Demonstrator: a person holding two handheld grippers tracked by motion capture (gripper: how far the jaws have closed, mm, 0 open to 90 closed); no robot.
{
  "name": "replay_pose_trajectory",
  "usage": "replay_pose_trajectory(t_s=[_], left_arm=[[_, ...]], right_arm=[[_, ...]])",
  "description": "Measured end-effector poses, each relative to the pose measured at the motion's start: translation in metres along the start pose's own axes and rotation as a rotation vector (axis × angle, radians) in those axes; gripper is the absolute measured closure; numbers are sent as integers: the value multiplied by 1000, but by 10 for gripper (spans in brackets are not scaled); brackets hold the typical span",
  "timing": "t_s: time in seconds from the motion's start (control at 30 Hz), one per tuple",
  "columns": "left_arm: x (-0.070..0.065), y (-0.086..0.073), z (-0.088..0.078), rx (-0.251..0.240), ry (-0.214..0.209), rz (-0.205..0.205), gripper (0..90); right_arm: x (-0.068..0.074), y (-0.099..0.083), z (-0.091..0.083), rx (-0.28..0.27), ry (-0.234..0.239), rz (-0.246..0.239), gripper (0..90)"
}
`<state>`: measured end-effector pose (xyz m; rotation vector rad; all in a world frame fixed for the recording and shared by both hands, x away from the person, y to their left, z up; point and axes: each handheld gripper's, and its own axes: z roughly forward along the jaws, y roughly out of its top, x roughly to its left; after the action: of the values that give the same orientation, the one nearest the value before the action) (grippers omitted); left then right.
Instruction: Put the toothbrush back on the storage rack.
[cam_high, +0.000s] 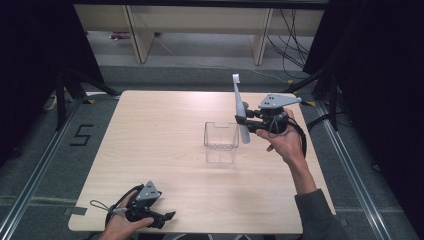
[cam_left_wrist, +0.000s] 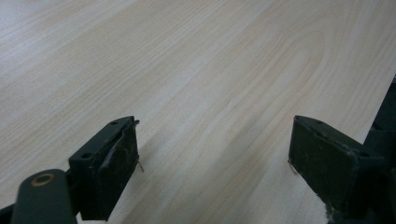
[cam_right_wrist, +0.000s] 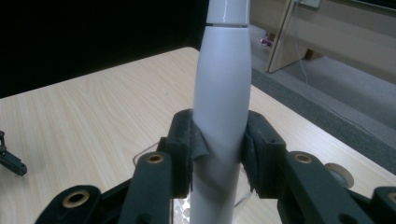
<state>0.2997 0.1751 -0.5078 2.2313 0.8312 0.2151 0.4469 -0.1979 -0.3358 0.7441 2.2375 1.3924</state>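
While the right tool (cam_high: 243, 121) clamps a white plastic electric toothbrush (cam_high: 240, 107) upright just above the clear square plastic container (cam_high: 220, 142), the left tool (cam_left_wrist: 212, 161) rests spread apart on the pale wooden tabletop (cam_high: 150, 130).

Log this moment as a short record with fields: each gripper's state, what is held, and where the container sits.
left gripper: open, holding nothing, low at the table's near edge
right gripper: shut on the white electric toothbrush
toothbrush pose: near upright, head up, lifted just right of the container
clear plastic container: upright on the table, right of centre
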Motion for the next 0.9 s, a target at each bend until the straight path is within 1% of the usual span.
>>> replay_pose_trajectory(t_s=[0.03, 0.07, 0.1, 0.2, 0.23, 0.27, 0.3, 0.33, 0.37, 0.4, 0.47, 0.5, 0.53, 0.6, 0.7, 0.73, 0.77, 0.8, 0.83, 0.87, 0.9], left_arm=[[0, 0, 0, 0, 0, 0, 152], [0, 0, 0, -1, 0, 0, 152], [0, 0, 0, -1, 0, 0, 152], [0, 0, 0, -2, 3, 0, 152], [0, 0, 0, 0, 3, 3, 152], [0, 0, 0, -1, 3, 1, 152], [0, 0, 0, -1, 3, 1, 151], [0, 0, 0, -4, 2, -1, 152], [0, 0, 0, -4, 2, -1, 152], [0, 0, 0, -3, 2, 1, 152], [0, 0, 0, 0, 2, 2, 152], [-1, 0, 1, -15, -8, -13, 152], [0, 0, 0, -1, 1, 1, 152], [0, 0, 0, -5, -2, -1, 152], [1, 0, 0, -2, 0, 1, 152], [-1, 0, 0, -14, -8, -13, 152], [-1, 0, 0, -14, -8, -13, 152], [0, 0, 0, -1, 1, 3, 152], [0, 0, 0, -1, 1, 3, 152], [0, 0, 0, -5, 1, 1, 152], [1, 0, -1, -4, 1, 2, 152]], right_arm=[[0, 0, 0, 0, 0, 0, 662], [0, 2, 4, -5, 2, -11, 662], [0, 3, 5, 8, 12, -5, 662], [2, 4, 9, 11, 19, -2, 662], [1, 5, 12, 2, 8, -20, 662], [3, 5, 16, 26, 32, 3, 662], [3, 5, 16, 26, 32, 3, 662], [4, 5, 21, 8, 23, 0, 662], [4, 5, 21, 8, 23, 0, 662], [3, 6, 24, 21, 33, -1, 662], [4, 6, 26, 21, 34, 1, 662], [3, 6, 27, 26, 38, -3, 662], [4, 5, 32, 22, 47, 15, 662], [4, 5, 34, 32, 45, 8, 662], [4, 4, 38, 24, 43, 8, 662], [5, 3, 42, 30, 36, 8, 662], [5, 3, 42, 30, 36, 8, 662], [6, 2, 46, 44, 38, 17, 662], [6, 1, 48, 67, 51, 18, 662], [4, 1, 50, 64, 38, -6, 662], [5, 0, 53, 72, 47, 7, 662]])
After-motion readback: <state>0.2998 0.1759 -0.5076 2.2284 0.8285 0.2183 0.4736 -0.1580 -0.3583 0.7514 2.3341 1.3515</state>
